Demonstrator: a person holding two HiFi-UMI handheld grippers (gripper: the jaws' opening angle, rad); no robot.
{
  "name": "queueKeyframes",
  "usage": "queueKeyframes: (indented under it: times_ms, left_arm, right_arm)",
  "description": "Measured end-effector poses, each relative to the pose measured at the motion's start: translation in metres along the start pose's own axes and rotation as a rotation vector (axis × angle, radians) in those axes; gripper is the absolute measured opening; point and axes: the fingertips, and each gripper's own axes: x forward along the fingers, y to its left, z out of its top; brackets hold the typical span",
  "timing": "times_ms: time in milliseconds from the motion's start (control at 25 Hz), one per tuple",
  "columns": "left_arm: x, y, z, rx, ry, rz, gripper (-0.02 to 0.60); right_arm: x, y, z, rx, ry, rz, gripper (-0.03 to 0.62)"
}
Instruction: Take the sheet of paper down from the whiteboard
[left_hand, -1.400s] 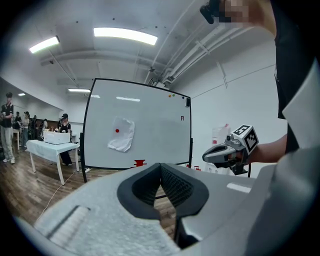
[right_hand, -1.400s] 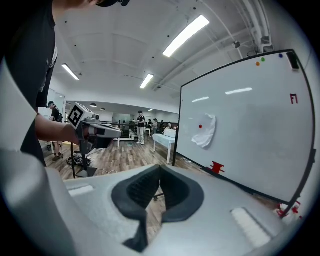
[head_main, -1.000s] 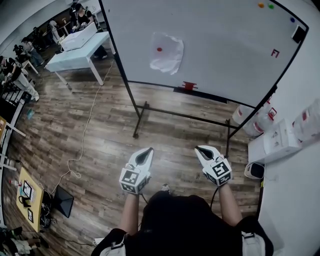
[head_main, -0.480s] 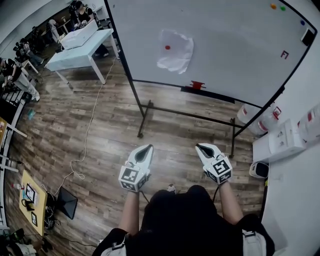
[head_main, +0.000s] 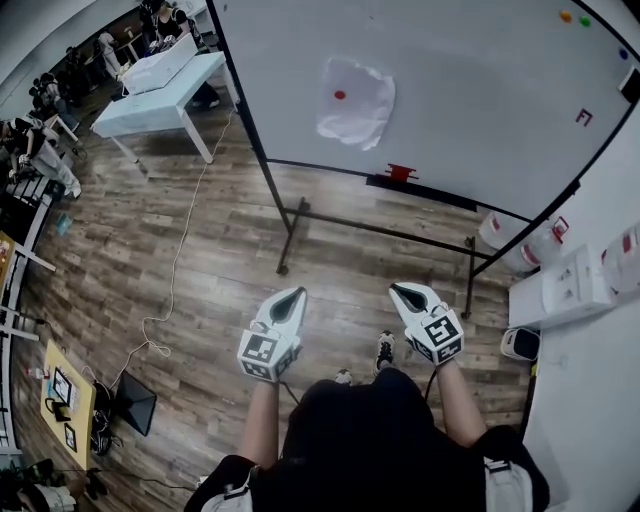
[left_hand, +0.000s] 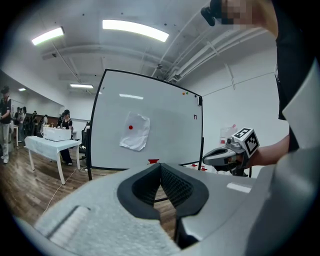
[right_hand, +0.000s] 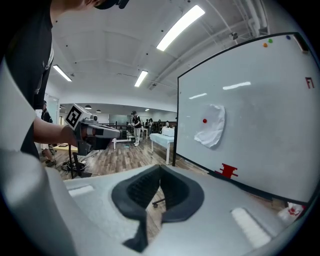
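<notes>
Head cam sits above the person, aimed forward and steeply down: wood floor (head_main: 200, 260) fills the frame, left gripper (head_main: 293, 298) and right gripper (head_main: 405, 293) low centre, whiteboard (head_main: 480, 110) across the top, well off. Each gripper cam rides behind its own jaws and looks along them at the board, left one nearly square-on, right one at an angle. All three share the board and sheet of paper (head_main: 357, 102); each gripper cam catches the other gripper sideways.

Sheet of paper (head_main: 357, 105) hangs on the whiteboard (head_main: 470, 90), left of centre; magnet (head_main: 340, 96) on its upper part; table (head_main: 150, 110) left of the board; left gripper (head_main: 290, 301) and right gripper (head_main: 404, 292) side by side before it, well apart from it.
</notes>
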Motion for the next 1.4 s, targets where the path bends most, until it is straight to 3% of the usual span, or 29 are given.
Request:
queueKeyframes:
  times_ms: [760, 1400]
  left_arm:
    - [0.131, 0.019, 0.026, -0.005, 0.008, 0.053, 0.011]
    - [0.205, 0.021, 0.029, -0.030, 0.031, 0.172, 0.011]
  right_arm:
    - [0.047, -0.140, 0.013, -0.012, -0.007, 0.053, 0.005]
    - [0.085, -0.217, 0.006, -0.018, -0.002, 0.188, 0.005]
